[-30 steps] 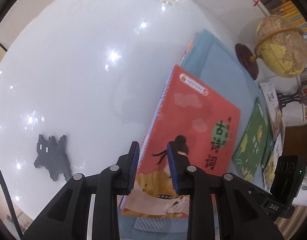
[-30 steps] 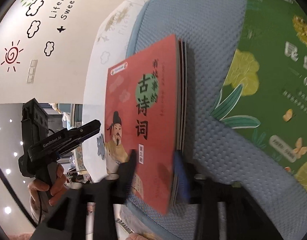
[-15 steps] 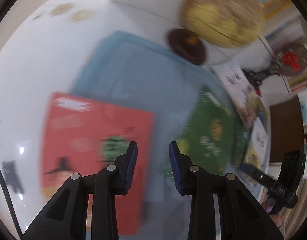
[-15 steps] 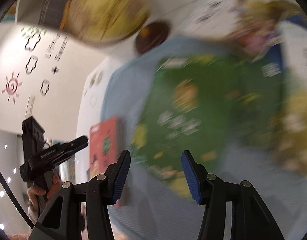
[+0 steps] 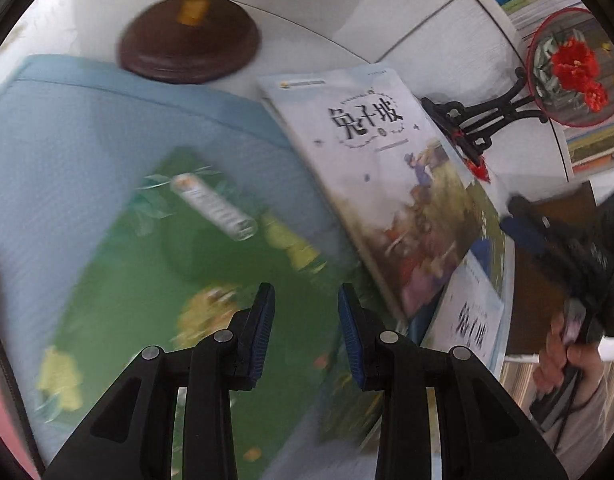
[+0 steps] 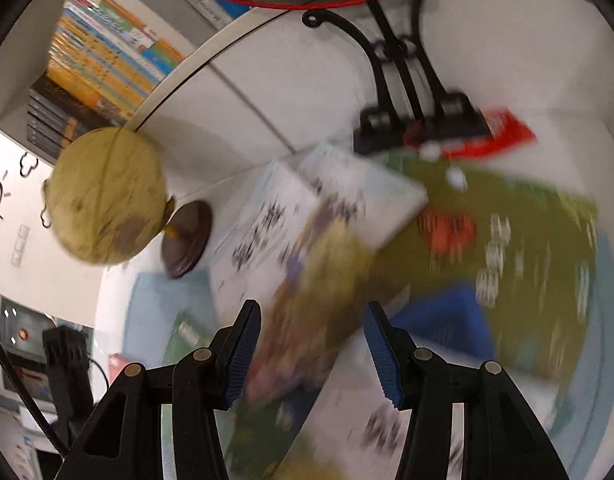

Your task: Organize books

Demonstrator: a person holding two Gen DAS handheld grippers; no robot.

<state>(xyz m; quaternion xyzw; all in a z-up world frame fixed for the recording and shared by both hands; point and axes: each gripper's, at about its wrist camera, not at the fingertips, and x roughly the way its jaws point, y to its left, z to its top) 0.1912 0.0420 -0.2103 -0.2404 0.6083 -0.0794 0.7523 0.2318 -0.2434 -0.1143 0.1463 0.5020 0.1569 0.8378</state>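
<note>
**Both hand-held grippers empty above the spread of books**

The white counter (image 5: pixel 447 44) carried a light blue mat (image 5: pixel 87 128), which extended ahead of and to the left of the left hand-held gripper (image 5: pixel 306 320). A green book (image 5: pixel 179 280) lay flat on the mat, directly beneath and ahead of that gripper's fingers. A pale book with a painted cover (image 5: pixel 387 168) lay ahead and to the right, overlapping the green book's right edge. A globe (image 6: pixel 107 196) on a round brown base (image 5: pixel 189 42) stood beyond the mat, ahead and to the left. A round floral ornament (image 5: pixel 575 68) on a black stand (image 5: pixel 479 116) stood ahead and far right.

The left hand-held gripper's jaws stood slightly apart with nothing between the pads. The right hand-held gripper (image 6: pixel 311 344) was spread wider, also empty, above the blurred pale book (image 6: pixel 307 216) and a blue book (image 6: pixel 443 320). A person's hand (image 5: pixel 567 356) held the right unit at the far right of the left wrist view.
</note>
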